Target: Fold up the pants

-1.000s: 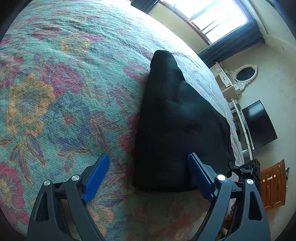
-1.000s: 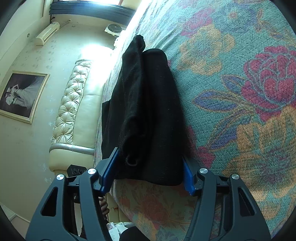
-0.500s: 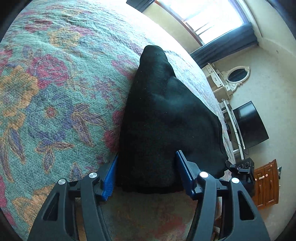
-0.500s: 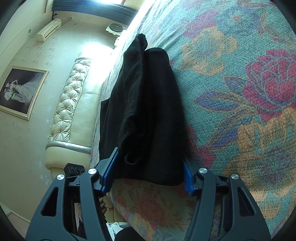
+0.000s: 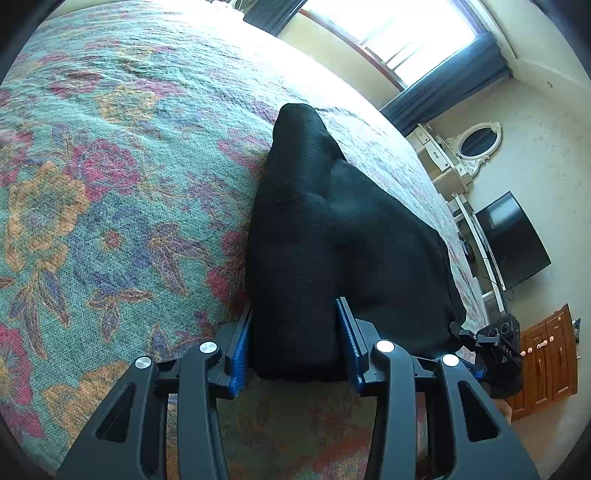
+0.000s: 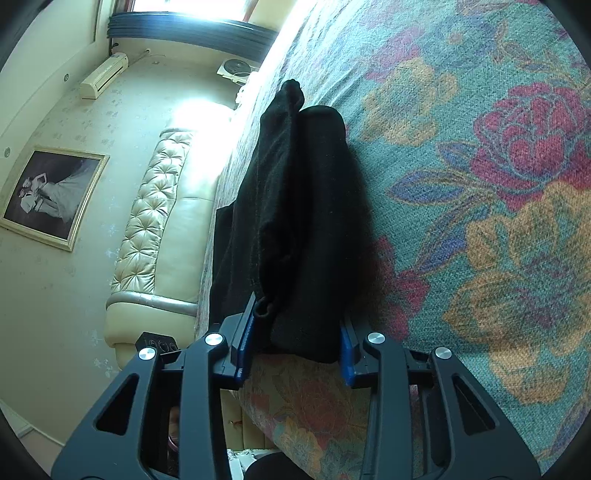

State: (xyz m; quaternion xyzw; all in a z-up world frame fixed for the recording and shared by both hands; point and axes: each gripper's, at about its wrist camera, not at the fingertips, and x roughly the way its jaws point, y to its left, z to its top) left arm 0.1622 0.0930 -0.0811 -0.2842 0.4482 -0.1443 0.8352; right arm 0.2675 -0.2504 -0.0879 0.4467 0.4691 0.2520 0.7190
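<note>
Nearest the cameras, the near edge of the black pants (image 5: 332, 240) is gripped between the blue pads of the left gripper (image 5: 293, 345) and the right gripper (image 6: 293, 341), whose jaws have just been closing. Farther off, the folded garment is stretched along the floral bedspread (image 5: 110, 184), beyond which a window (image 5: 399, 33) is seen.
</note>
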